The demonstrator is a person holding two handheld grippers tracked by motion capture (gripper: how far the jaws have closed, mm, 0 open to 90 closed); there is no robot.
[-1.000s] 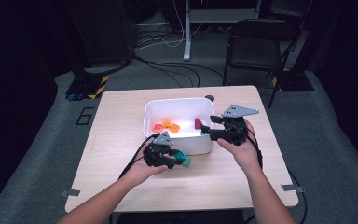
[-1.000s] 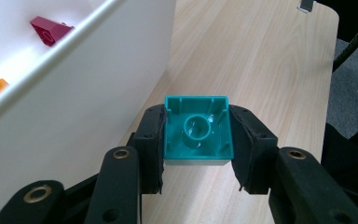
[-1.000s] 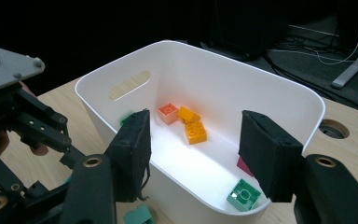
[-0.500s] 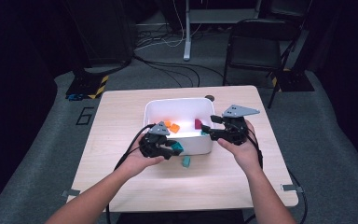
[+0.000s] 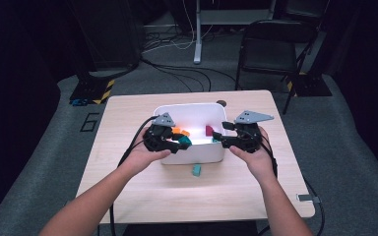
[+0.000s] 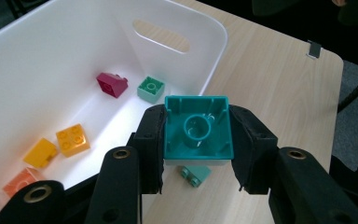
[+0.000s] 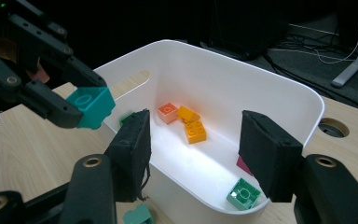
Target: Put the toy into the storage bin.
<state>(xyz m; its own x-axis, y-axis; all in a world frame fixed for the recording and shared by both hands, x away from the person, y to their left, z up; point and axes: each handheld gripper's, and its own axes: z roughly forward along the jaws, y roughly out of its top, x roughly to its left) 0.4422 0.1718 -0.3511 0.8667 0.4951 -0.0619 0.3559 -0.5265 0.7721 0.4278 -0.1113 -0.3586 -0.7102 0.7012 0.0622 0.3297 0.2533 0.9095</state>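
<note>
The left gripper (image 6: 198, 140) pinches a teal toy brick (image 6: 197, 130) between its jaws, held over the near rim of the white bin (image 6: 205, 28) on the desk (image 5: 128, 118). The right gripper (image 7: 193, 154) hangs at the bin's other side, jaws spread with nothing between them. A small teal brick (image 5: 196, 170) lies on the desk just outside the bin.

Painted on the grey floor (image 5: 54, 147), just left of the table (image 5: 128, 113) and near its far left corner: one large digit, reads "6" (image 5: 91, 122), drawn in thin pale outline strokes. Farther back on the floor, yellow-and-black hazard stripes (image 5: 107, 90) along the edge of a dark base plate (image 5: 86, 91), with no wording legible on it. Stud top of the teal brick (image 7: 91, 107) too blurred to read for any mark.
</note>
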